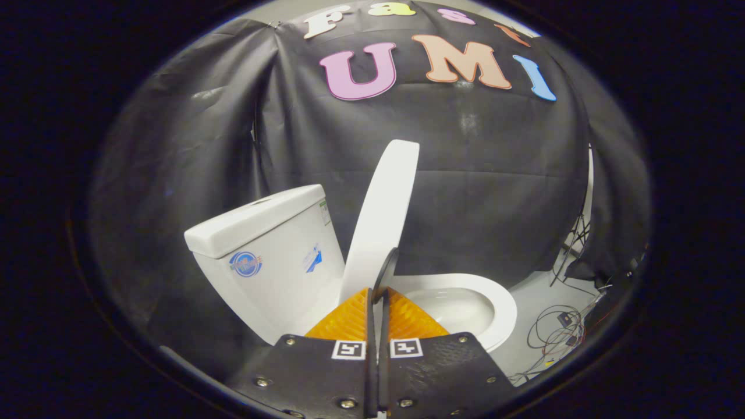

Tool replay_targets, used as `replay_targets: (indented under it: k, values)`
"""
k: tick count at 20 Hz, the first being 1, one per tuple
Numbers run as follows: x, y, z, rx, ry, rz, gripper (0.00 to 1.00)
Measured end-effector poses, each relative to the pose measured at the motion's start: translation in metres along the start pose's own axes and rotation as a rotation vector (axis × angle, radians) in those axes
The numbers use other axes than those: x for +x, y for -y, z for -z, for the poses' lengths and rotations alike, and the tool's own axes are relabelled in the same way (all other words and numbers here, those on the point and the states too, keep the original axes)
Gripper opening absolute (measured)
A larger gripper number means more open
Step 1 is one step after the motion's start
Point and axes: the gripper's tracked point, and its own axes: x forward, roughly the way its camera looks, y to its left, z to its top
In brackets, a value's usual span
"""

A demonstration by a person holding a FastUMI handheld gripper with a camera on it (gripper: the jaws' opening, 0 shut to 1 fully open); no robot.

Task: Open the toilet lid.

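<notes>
The white toilet lid stands raised, nearly upright, leaning toward the tank. Its lower edge runs down between my two orange fingers. My gripper is shut on that thin edge, and a white sliver of lid shows in the narrow gap between the fingers. The seat ring and open bowl lie uncovered just beyond and to the right of the fingers.
Black cloth walls close in the booth behind and beside the toilet. Loose cables lie on the pale floor to the right of the bowl. The tank's lid sits left of the raised toilet lid.
</notes>
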Motion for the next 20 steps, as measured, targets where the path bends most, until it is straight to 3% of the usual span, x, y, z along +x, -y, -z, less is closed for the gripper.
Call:
replay_targets:
  k: [20]
  values:
    - [0.005,-0.065,-0.008,-0.069,0.026,-0.114,0.02]
